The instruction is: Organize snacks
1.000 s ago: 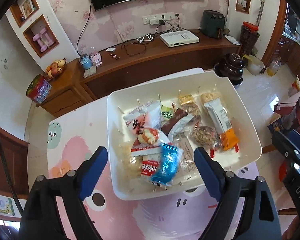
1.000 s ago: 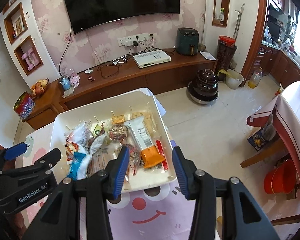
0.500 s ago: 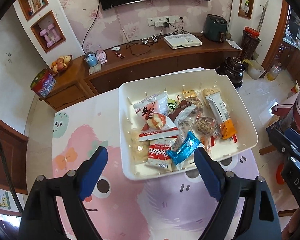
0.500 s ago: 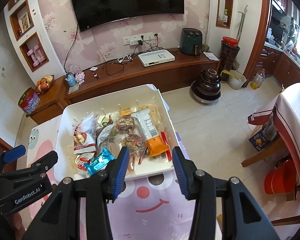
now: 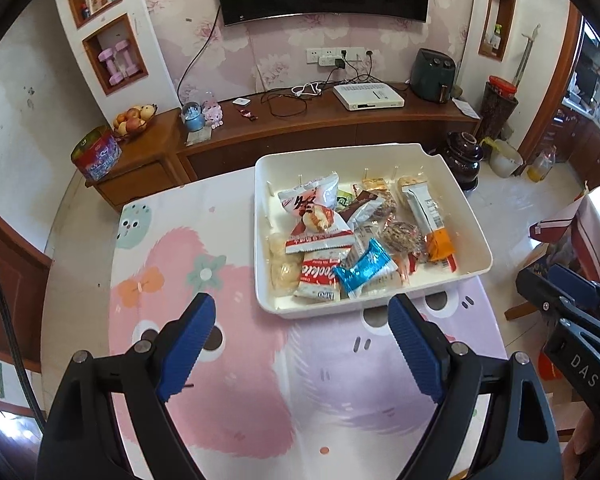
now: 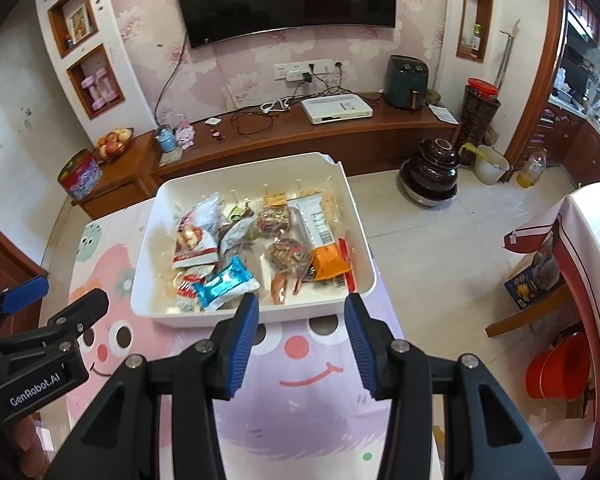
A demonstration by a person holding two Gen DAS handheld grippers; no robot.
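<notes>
A white bin [image 5: 466, 216] [image 6: 364, 236] sits at the far side of the table and holds several snack packets. A blue foil packet [image 5: 364, 270] [image 6: 225, 283] lies on top near the bin's front wall, beside a red-and-white cookie packet [image 5: 318, 276]. An orange-ended bar [image 5: 428, 216] [image 6: 320, 236] lies at the right. My left gripper [image 5: 302, 334] is open and empty, above the table in front of the bin. My right gripper [image 6: 302, 320] is open and empty, just in front of the bin's front wall.
The table wears a pink and purple cartoon cloth [image 5: 236, 360] [image 6: 300, 392]. Behind it runs a wooden TV cabinet [image 5: 340, 120] with cables and a white box. A dark pot [image 6: 434, 172] stands on the floor at the right, beside a covered chair [image 6: 572, 240].
The blue packet has dropped from between my left gripper's fingers into the bin. Both grippers have pulled back toward me, away from the bin.
</notes>
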